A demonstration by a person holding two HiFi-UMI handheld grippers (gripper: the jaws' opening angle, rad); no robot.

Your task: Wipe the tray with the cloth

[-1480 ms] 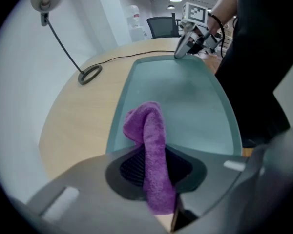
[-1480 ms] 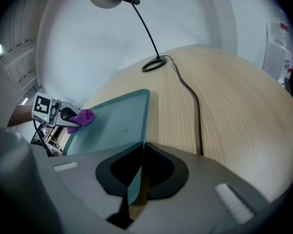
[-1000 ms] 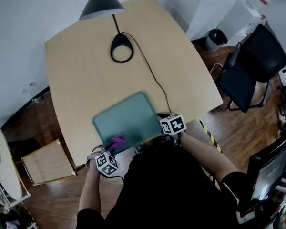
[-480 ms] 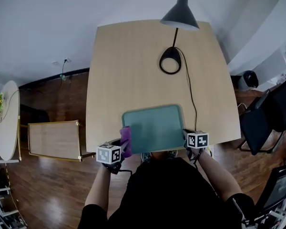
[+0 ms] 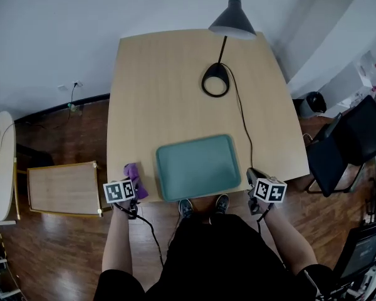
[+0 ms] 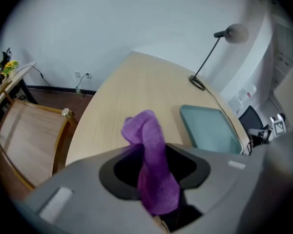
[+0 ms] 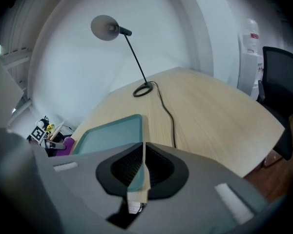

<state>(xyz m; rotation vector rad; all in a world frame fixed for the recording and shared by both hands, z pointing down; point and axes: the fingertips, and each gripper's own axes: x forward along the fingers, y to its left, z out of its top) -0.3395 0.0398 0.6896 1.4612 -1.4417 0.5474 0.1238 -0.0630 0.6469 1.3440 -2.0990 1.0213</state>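
Observation:
The teal tray (image 5: 196,166) lies flat near the table's front edge and also shows in both gripper views (image 6: 210,128) (image 7: 110,134). A purple cloth (image 5: 135,179) sits on the table just left of the tray, apart from it. My left gripper (image 5: 130,187) is at the cloth. In the left gripper view the cloth (image 6: 151,165) stands loosely in the gap of that gripper (image 6: 154,167), whose jaws have just been opening and do not press on it. My right gripper (image 5: 253,175) hovers off the tray's right front corner, shut (image 7: 143,147) with nothing held.
A black desk lamp (image 5: 232,19) with a round base (image 5: 215,80) and a cable stands at the table's far side. A wooden frame (image 5: 62,187) sits on the floor to the left. At the right are a black office chair (image 5: 357,137) and a bin (image 5: 310,104).
The left gripper carried the cloth leftward off the tray's edge onto the bare table and its jaws opened. The right gripper drew away from the tray's right front corner.

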